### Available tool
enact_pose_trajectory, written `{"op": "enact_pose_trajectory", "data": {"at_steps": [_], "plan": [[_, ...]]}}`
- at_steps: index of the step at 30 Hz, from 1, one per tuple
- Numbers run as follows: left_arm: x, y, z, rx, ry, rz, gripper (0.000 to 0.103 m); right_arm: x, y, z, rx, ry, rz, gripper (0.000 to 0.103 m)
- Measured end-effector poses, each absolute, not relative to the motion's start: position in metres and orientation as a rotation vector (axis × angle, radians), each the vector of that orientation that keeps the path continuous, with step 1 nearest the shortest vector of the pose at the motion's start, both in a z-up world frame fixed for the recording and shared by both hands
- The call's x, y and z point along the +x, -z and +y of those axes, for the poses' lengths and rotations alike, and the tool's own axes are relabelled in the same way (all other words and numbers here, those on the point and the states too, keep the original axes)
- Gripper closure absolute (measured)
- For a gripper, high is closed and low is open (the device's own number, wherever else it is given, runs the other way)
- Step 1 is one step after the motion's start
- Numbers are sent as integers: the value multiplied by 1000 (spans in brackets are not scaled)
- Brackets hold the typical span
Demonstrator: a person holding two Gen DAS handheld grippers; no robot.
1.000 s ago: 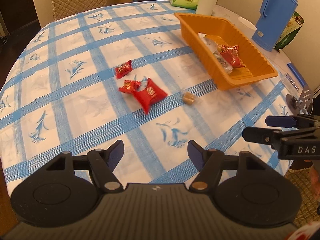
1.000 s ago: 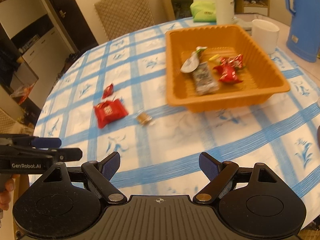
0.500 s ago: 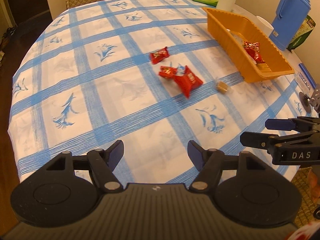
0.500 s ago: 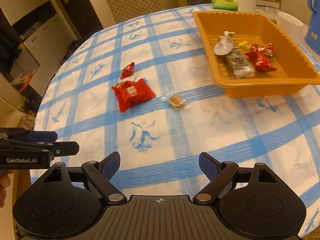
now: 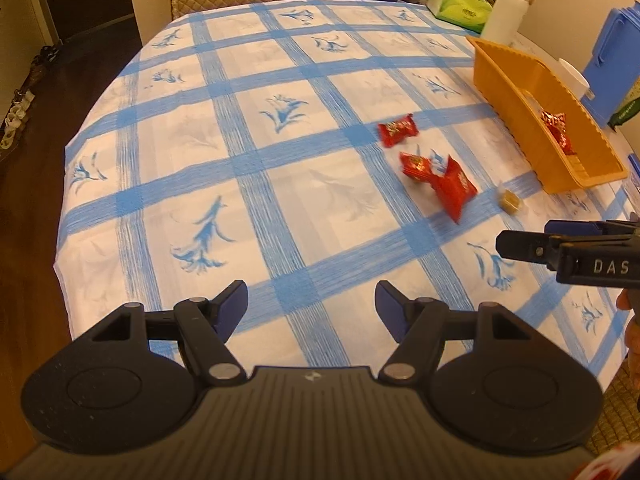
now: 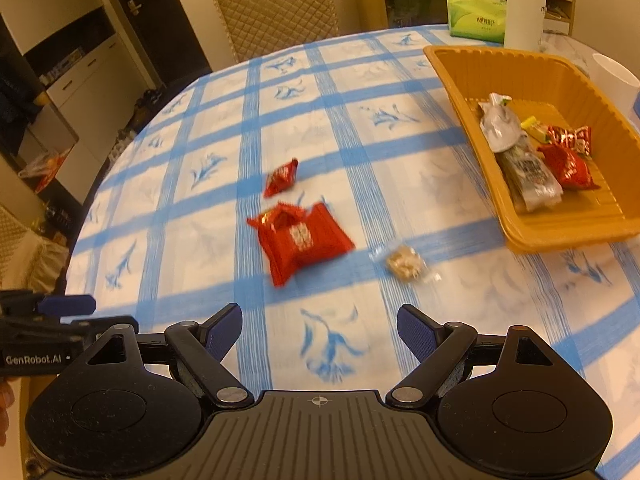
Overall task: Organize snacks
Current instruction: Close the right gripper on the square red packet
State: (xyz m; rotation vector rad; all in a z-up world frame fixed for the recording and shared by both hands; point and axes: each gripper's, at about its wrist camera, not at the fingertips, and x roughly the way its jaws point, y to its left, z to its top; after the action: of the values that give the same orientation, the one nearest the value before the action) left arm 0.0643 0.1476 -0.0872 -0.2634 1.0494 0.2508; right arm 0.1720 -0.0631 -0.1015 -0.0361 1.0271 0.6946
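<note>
The large red snack packet (image 6: 302,242) lies flat on the blue-checked tablecloth (image 6: 192,232), well to the left of your orange tray (image 6: 560,236), which serves as the reference here. A smaller red candy (image 6: 276,218) overlaps the packet's far edge; whether it rests on top or just against it you cannot tell from the blur. Another small red candy (image 6: 281,177) lies a little farther from you, apart from both. A clear-wrapped tan sweet (image 6: 405,263) sits between the packet and the tray's near-left corner, nearer the tray, touching neither. Inside the tray: a silver-grey wrapper (image 6: 500,128), a long clear bar pack (image 6: 530,178), a yellow piece (image 6: 534,126) and two red candies (image 6: 570,156), all bunched toward its near end. Beyond the tray stand a green tissue box (image 6: 476,20), a white bottle (image 6: 524,4) and a white cup (image 6: 614,80). Your right gripper (image 6: 319,334) hovers over bare cloth short of the packet, jaws spread wide, nothing between them. Your left gripper (image 5: 312,310) is likewise wide and empty, farther left of the tray.
</note>
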Motion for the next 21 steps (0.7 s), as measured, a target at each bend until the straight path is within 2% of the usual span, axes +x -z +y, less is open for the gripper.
{"op": "enact_pose_trajectory", "data": {"at_steps": [2, 4, 13, 21], "plan": [[67, 87, 153, -265, -257, 1045, 36, 177, 101, -59, -24, -690, 1020, 19], [70, 87, 157, -265, -260, 1041, 36, 182, 100, -54, -11, -685, 1013, 27], [85, 91, 166, -270, -258, 1039, 36, 207, 109, -45, 139, -632, 1068, 43], [98, 91, 172, -277, -259, 1031, 36, 223, 119, -41, 224, -580, 1100, 45]]}}
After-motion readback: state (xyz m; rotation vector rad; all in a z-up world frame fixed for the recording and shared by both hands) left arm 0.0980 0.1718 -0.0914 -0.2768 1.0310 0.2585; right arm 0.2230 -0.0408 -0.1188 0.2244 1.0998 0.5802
